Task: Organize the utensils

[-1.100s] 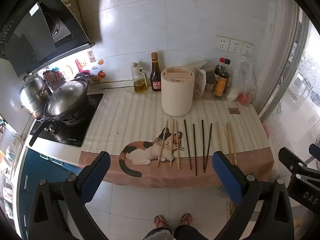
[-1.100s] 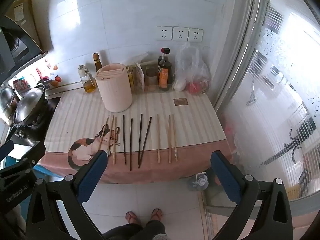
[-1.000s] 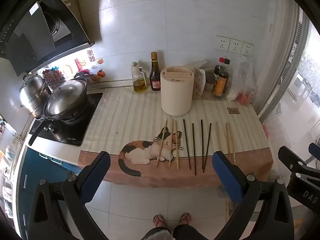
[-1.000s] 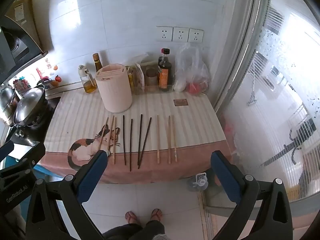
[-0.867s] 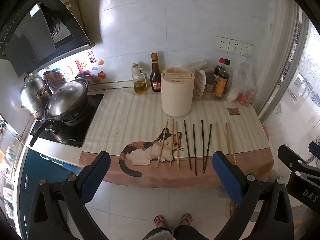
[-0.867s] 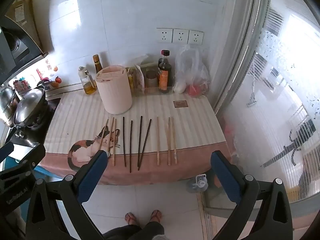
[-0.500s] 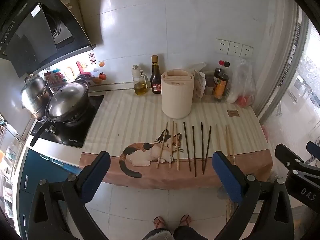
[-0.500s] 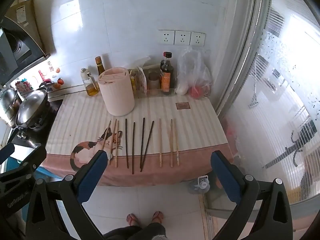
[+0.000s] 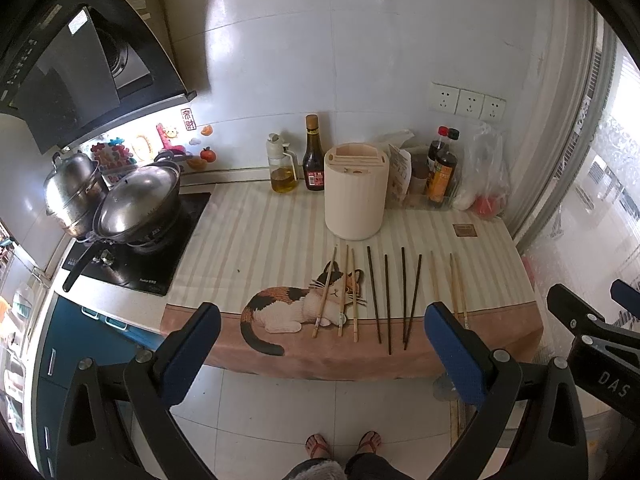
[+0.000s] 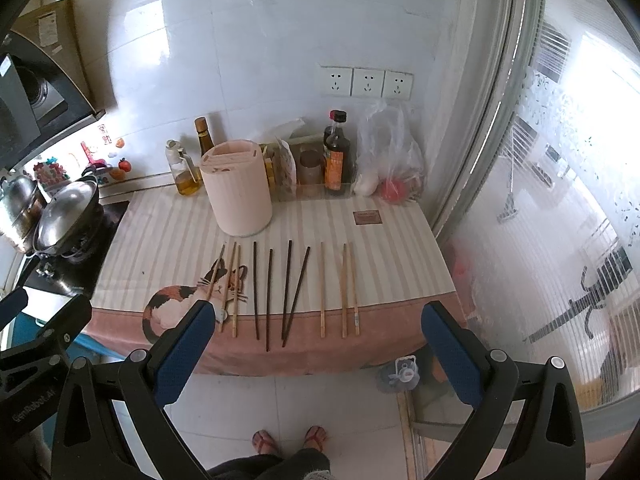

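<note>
Since a second ago both views have lifted a little; nothing on the counter has shifted. Ahead of my left gripper, jaws spread wide and empty, three pale chopsticks lie across the cat printed on the cloth. Between my two grippers lie four dark chopsticks, and ahead of my right gripper, also wide and empty, three more light chopsticks. All lie roughly parallel, long axes running away from me toward the cream holder standing beyond them. I judge the sorting not yet begun: no chopstick shows above the holder's slots, ten remain.
</note>
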Demonstrator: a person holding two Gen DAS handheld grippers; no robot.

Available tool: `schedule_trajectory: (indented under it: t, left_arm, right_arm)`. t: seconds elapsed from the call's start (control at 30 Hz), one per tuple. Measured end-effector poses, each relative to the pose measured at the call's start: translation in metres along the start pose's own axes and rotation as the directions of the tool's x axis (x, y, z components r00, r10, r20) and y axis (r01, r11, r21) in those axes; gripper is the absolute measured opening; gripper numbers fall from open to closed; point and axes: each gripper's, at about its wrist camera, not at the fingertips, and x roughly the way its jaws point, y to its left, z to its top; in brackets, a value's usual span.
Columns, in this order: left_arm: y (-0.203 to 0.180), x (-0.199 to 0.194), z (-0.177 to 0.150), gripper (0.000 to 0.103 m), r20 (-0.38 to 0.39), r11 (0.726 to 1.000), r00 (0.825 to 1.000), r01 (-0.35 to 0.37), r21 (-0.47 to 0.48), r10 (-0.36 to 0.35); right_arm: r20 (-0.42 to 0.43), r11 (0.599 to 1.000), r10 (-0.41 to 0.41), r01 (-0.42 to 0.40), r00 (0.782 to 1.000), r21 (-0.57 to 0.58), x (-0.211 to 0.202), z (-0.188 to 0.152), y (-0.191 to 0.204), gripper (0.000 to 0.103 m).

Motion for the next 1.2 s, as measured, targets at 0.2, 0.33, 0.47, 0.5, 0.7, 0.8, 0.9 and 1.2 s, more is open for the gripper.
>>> schedule_trajectory:
  t: [0.2, 0.33, 0.47, 0.5, 0.7, 0.8, 0.9, 1.2]
  left_arm:
    - [0.002, -0.005, -0.003, 0.103, 0.006, 1.0, 1.0, 0.003, -0.008, -0.002]
    - [0.003, -0.004, -0.002, 0.103, 0.006, 1.0, 1.0, 0.003, -0.008, -0.002]
    - [0.002, -0.005, -0.002, 0.103, 0.007, 1.0, 1.0, 0.003, -0.008, -0.003]
    - [0.002, -0.006, -0.001, 0.103, 0.007, 1.0, 1.0, 0.003, -0.008, -0.003]
    - [0.002, -0.006, 0.0, 0.103, 0.008, 1.0, 1.0, 0.002, -0.009, -0.002]
    - [0.003, -0.007, 0.001, 0.103, 0.01, 1.0, 1.0, 0.002, -0.01, -0.002]
    - [0.003, -0.008, 0.002, 0.103, 0.011, 1.0, 1.0, 0.002, -0.011, -0.002]
    - [0.001, -0.009, 0.008, 0.103, 0.017, 1.0, 1.0, 0.003, -0.007, -0.003]
  right_arm:
    - [0.006, 1.0, 0.001, -0.001, 1.0, -0.003, -0.001, -0.003, 0.002, 0.103]
    - [0.006, 1.0, 0.0, 0.0, 1.0, -0.005, -0.001, -0.002, 0.002, 0.103]
    - [0.009, 1.0, 0.0, 0.0, 1.0, -0.004, -0.003, -0.002, 0.003, 0.103]
    - [0.009, 1.0, 0.0, 0.0, 1.0, -0.005, -0.003, -0.001, 0.003, 0.103]
    - [0.019, 1.0, 0.0, 0.0, 1.0, -0.005, -0.006, 0.002, 0.005, 0.103]
    - [0.02, 1.0, 0.003, -0.003, 1.0, -0.003, -0.008, 0.002, 0.005, 0.103]
    - [0.021, 1.0, 0.004, -0.004, 1.0, -0.003, -0.009, 0.003, 0.004, 0.103]
    - [0.028, 1.0, 0.005, -0.005, 1.0, -0.003, -0.013, 0.005, 0.005, 0.103]
